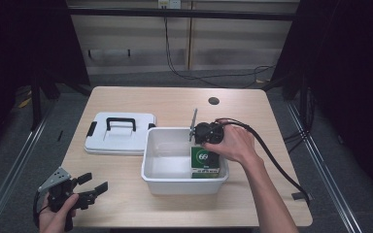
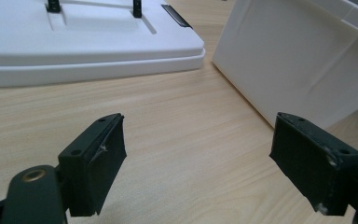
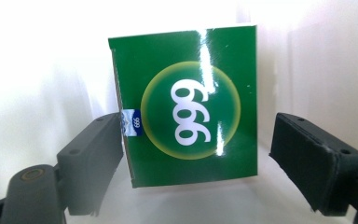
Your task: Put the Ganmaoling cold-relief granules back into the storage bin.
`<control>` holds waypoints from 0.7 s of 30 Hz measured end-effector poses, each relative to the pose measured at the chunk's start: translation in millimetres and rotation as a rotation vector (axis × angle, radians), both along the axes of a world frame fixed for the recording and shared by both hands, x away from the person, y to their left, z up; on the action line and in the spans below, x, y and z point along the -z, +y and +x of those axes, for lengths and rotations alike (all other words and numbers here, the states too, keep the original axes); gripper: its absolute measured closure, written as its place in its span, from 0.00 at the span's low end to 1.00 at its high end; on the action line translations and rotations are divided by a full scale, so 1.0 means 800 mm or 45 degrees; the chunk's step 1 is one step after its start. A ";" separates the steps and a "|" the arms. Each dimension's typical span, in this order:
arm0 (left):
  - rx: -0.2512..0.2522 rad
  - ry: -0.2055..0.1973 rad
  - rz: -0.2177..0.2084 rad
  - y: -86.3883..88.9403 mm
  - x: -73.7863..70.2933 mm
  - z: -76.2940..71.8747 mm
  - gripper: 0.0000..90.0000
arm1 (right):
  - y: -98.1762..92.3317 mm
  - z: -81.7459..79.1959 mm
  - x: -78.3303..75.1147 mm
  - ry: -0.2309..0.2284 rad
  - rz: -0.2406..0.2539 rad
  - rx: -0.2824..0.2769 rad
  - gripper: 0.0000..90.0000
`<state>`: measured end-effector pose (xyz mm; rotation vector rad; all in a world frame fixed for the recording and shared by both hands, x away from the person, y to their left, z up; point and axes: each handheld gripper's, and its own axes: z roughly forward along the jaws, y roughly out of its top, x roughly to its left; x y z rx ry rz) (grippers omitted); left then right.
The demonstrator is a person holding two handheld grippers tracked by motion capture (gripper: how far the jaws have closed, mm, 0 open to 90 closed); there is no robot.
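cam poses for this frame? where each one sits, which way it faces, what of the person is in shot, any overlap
High view: above the person's side, facing forward and down on the table; forearms, both hands, left gripper.
Left gripper view: low over the table, facing lid and bin wall; own open fingers.
Right gripper view: inside the bin, facing the green box; own fingers flank it.
Shared: high and left views show lid and bin.

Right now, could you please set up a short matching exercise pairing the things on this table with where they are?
Things:
1. green box
2. lid
3. left gripper
4. right gripper

Places:
A. flat on the table, left of the bin
B. inside the bin
C. over the bin, jaws open around the box
D. near the table's front left corner, open

Pairs: 1-B, 2-A, 3-D, 4-C
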<state>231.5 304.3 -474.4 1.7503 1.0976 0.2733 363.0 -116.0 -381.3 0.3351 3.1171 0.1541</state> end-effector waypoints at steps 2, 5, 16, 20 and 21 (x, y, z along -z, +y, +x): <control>0.002 0.002 0.000 0.000 0.001 0.000 0.19 | -0.002 -0.001 -0.003 -0.002 0.012 0.003 0.18; -0.005 0.001 0.003 0.001 0.001 0.000 0.19 | -0.004 -0.001 -0.007 -0.004 0.028 0.003 0.18; -0.003 0.000 0.002 0.001 0.001 0.000 0.19 | -0.021 -0.002 -0.023 -0.024 0.141 0.056 0.18; -0.005 0.001 0.002 0.000 0.001 0.000 0.19 | -0.028 -0.005 -0.028 -0.026 0.163 0.072 0.18; -0.005 0.002 0.003 0.000 0.001 0.000 0.19 | -0.030 -0.006 -0.029 -0.030 0.177 0.065 0.18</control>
